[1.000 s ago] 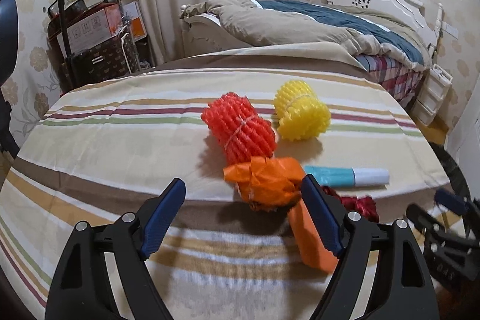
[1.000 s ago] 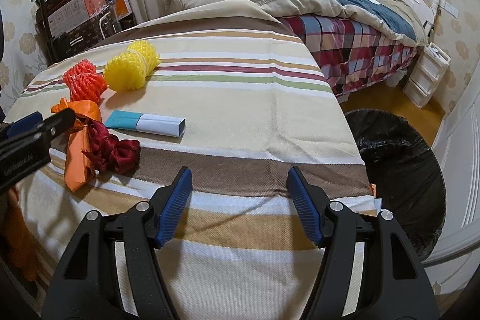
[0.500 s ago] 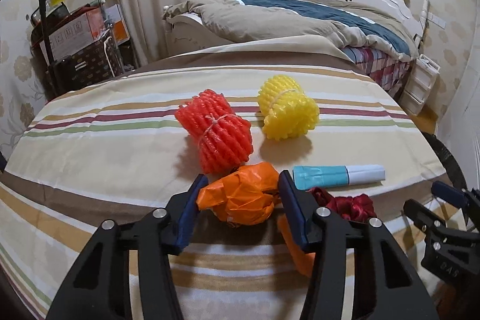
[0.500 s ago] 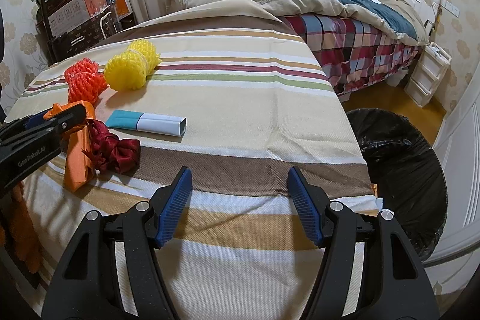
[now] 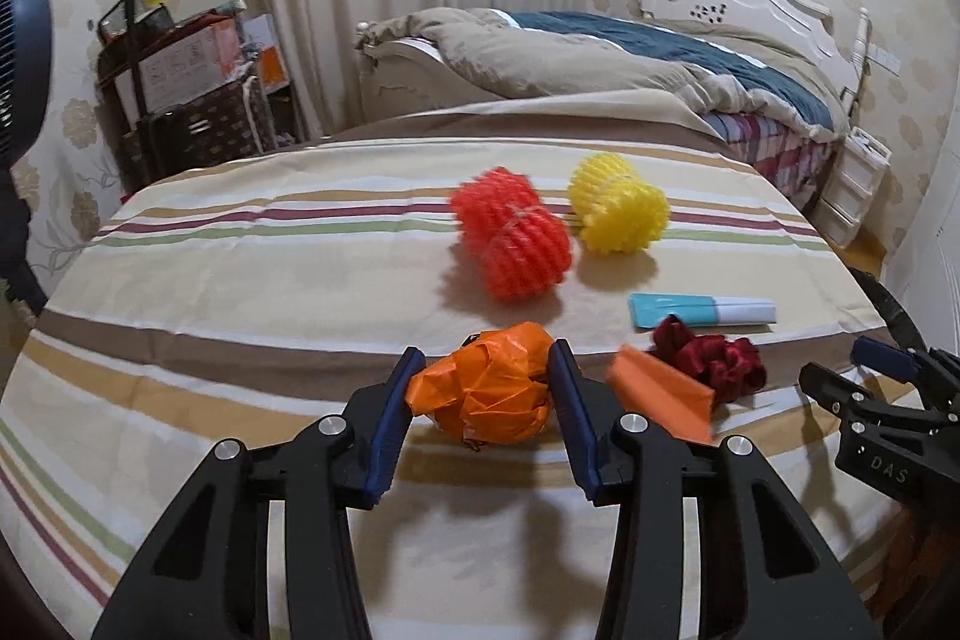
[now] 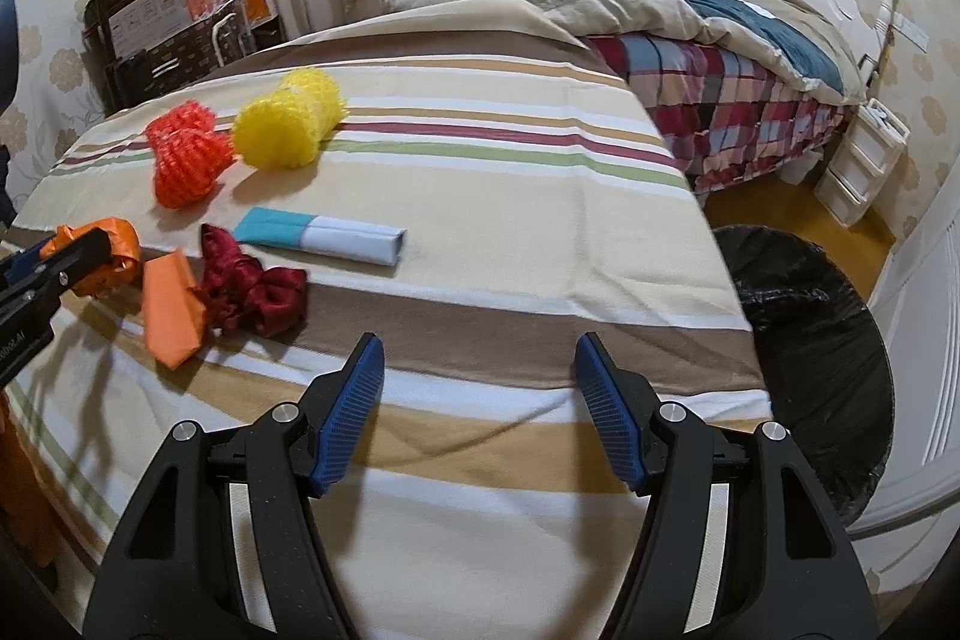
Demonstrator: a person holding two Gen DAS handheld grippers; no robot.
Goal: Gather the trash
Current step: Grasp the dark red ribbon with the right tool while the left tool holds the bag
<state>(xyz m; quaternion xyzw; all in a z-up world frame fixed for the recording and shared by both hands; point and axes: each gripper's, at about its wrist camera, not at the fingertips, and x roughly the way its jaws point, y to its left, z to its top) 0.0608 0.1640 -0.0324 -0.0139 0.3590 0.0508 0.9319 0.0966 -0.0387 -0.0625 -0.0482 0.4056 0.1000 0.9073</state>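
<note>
My left gripper [image 5: 487,388] is shut on a crumpled orange wrapper [image 5: 486,397] and holds it just above the striped tablecloth [image 5: 240,280]; it also shows at the left edge of the right wrist view [image 6: 90,256]. On the cloth lie a flat orange piece [image 6: 171,307], a dark red crumpled scrap [image 6: 252,289], a teal and white box [image 6: 321,244], a red foam net [image 6: 183,157] and a yellow foam net [image 6: 288,124]. My right gripper [image 6: 480,418] is open and empty over the table's near edge.
A black-lined trash bin [image 6: 810,340] stands on the floor to the right of the table. A bed [image 6: 660,16] lies behind. Boxes and a cart [image 5: 180,100] stand at the back left. White drawers [image 6: 864,160] sit by the bed.
My left gripper closed on the orange wrapper and lifted it off the flat orange piece, drawing back toward the near edge. My right gripper has stayed open and nearly still.
</note>
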